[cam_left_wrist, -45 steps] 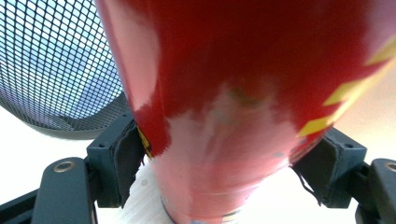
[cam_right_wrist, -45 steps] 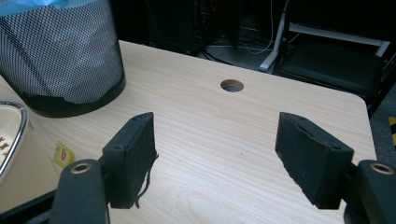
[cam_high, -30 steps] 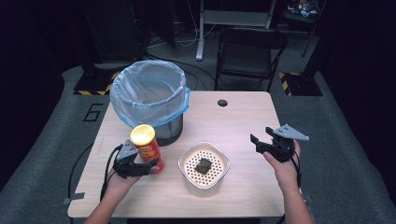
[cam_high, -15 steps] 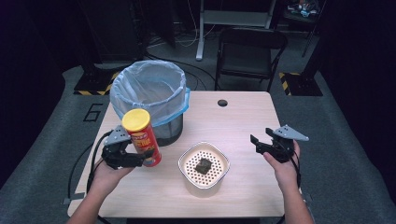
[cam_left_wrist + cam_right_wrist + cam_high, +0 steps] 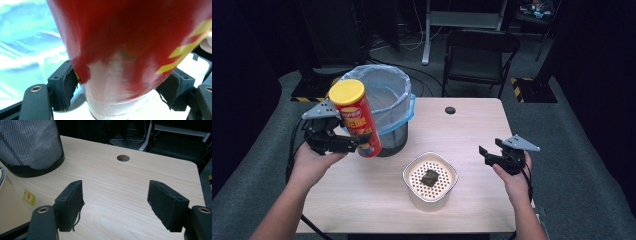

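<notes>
A red chips can with a yellow lid is held off the table, tilted, beside the front left of the bin. My left gripper is shut on the can's lower part. In the left gripper view the can sits squeezed between both pads, with the blue bin liner behind it. My right gripper hovers open over the table's right side; in its own view the right gripper has nothing between its jaws.
The mesh bin lined with a blue bag stands at the table's back left. A white perforated bowl with a dark lump inside sits at the front centre. A cable hole lies behind it. A chair stands beyond the table.
The left gripper has lifted the can off the table, carrying it up and left beside the bin rim. The right gripper has stayed still.
</notes>
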A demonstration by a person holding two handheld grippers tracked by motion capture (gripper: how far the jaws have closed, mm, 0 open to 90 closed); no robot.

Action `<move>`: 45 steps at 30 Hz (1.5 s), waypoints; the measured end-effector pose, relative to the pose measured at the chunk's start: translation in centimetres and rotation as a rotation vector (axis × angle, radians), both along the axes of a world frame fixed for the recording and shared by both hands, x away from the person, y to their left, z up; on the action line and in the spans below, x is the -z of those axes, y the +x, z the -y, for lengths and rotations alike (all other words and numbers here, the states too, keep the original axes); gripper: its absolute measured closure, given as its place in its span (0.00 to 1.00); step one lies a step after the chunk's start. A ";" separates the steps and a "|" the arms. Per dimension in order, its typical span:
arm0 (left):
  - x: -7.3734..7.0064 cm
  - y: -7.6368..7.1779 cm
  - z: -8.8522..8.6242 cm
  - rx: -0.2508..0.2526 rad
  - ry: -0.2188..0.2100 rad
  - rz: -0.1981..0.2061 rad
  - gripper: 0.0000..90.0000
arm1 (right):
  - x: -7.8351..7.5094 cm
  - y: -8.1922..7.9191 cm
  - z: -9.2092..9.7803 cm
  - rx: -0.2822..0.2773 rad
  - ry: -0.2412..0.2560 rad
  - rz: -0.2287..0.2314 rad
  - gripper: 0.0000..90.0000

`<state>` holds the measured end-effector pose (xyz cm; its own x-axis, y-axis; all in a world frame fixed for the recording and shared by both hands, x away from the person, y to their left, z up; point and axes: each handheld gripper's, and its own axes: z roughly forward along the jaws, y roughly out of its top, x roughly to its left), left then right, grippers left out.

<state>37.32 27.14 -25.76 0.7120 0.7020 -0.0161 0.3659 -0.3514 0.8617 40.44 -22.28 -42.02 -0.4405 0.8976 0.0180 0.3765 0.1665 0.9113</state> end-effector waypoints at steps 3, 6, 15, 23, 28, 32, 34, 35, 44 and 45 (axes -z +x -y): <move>-1.9 0.9 -0.1 0.001 -0.016 0.001 0.27 | 0.1 0.0 0.0 0.001 0.005 -0.007 0.31; -3.2 1.6 -0.2 -0.009 -0.022 0.010 0.27 | 0.3 0.0 0.0 0.002 0.002 -0.011 0.31; -7.0 3.5 -0.1 -0.037 -0.018 0.030 0.27 | 0.5 0.1 -0.1 -0.002 -0.004 -0.018 0.31; -8.2 6.1 0.7 -0.076 0.000 0.026 0.27 | 0.8 0.2 -0.2 -0.004 -0.008 -0.025 0.31; -7.4 8.4 1.1 -0.127 0.011 0.016 0.27 | 1.0 0.2 -0.4 -0.007 -0.019 -0.029 0.31; -6.3 10.2 1.3 -0.176 -0.007 0.006 0.27 | 1.2 0.3 -0.5 -0.007 -0.028 -0.037 0.31; -5.5 11.2 1.2 -0.198 -0.022 -0.003 0.27 | 1.3 0.4 -0.6 -0.012 -0.038 -0.035 0.31; -5.3 11.5 1.2 -0.206 -0.026 -0.005 0.27 | 1.3 0.4 -0.6 -0.012 -0.036 -0.036 0.31; -2.9 13.6 1.1 -0.246 -0.014 -0.025 0.27 | 1.5 0.4 -0.7 -0.008 -0.037 -0.042 0.31; -2.6 13.9 1.1 -0.253 -0.014 -0.030 0.27 | 1.6 0.4 -0.8 -0.012 -0.039 -0.043 0.31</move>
